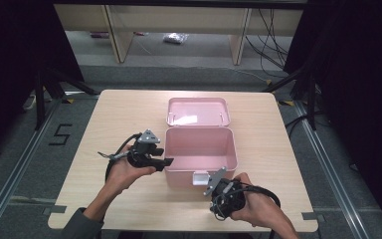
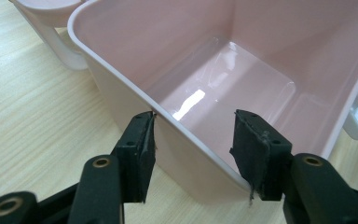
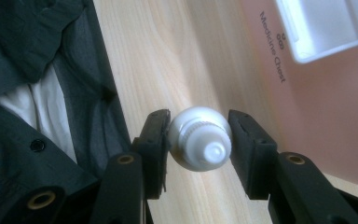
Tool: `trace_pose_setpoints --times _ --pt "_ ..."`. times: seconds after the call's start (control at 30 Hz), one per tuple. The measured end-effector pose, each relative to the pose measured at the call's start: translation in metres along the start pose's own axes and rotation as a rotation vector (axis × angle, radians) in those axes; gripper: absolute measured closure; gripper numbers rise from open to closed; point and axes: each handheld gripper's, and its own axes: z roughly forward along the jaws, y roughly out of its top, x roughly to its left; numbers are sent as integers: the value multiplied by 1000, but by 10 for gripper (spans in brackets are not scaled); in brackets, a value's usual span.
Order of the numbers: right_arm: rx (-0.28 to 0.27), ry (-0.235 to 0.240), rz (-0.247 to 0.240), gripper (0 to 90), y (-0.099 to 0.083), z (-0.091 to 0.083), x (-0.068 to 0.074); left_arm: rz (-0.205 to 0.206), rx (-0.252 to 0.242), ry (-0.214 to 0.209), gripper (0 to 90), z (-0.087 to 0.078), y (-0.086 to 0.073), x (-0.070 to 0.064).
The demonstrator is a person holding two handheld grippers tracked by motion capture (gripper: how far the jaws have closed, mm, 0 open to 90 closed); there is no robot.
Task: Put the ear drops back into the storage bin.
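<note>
In the right gripper view, a small white plastic tube with a ridged screw cap sits nearest the lens, pinched between the two black jaws of the right gripper, cap end towards the camera. Behind it runs the pale wooden table, with a dark sleeve at one side and the pink front wall of the box, printed "Medicine Chest", at the other.

From the high view, the right gripper is held near the table's front edge, just before the white latch on the open pink plastic box. The box's rounded pink lid lies folded back flat behind it.

The left gripper has its jaws apart, straddling the box's left wall, one jaw outside against the rim and the other over the bare, glossy interior. In the high view it meets that wall from the left
</note>
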Motion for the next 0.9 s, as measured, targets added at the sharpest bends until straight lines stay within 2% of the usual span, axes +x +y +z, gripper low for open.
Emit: trace_pose_setpoints --times 0.07,0.1,0.13,0.17,0.2,0.23,0.27,0.3,0.37,0.47,0.53,0.6,0.7,0.77,0.87,0.9 --pt "12 -8 5 603 0 -3 -1 -7 0 2 486 0 0 -1" --pt "-1 -10 -13 603 0 -3 -2 -1 1 1 486 0 0 0" --pt "10 -8 15 603 0 -5 0 -6 0 2 486 0 0 -1" --pt "4 -7 -10 603 1 -7 -2 -4 1 2 486 0 0 -1" --pt "24 -21 25 603 1 -9 0 -5 0 2 486 0 0 -1" --pt "0 -8 -21 603 1 -9 -2 -5 0 1 486 0 0 -1" --pt "2 -23 -6 603 1 -10 -1 -6 1 1 486 0 0 0" --pt "9 -12 -8 603 1 -12 -1 -7 1 0 486 0 0 0" --pt "17 -40 -12 603 1 -14 -2 -6 1 1 486 0 0 0" --pt "12 -31 10 603 2 -18 0 -6 1 1 486 0 0 0" --pt "16 -13 -1 603 2 -20 0 -6 1 1 486 0 0 0" --pt "9 -5 -37 603 3 -21 -1 -5 2 1 486 0 0 0" --pt "21 -7 -21 603 5 -25 0 -6 2 0 486 0 0 0" --pt "8 -4 -34 603 6 -29 -2 -5 2 0 485 0 0 0" --pt "16 -14 4 603 7 -35 -1 -5 2 0 485 0 0 0" --pt "11 -7 -19 604 8 -37 -2 -4 2 0 485 0 0 0"
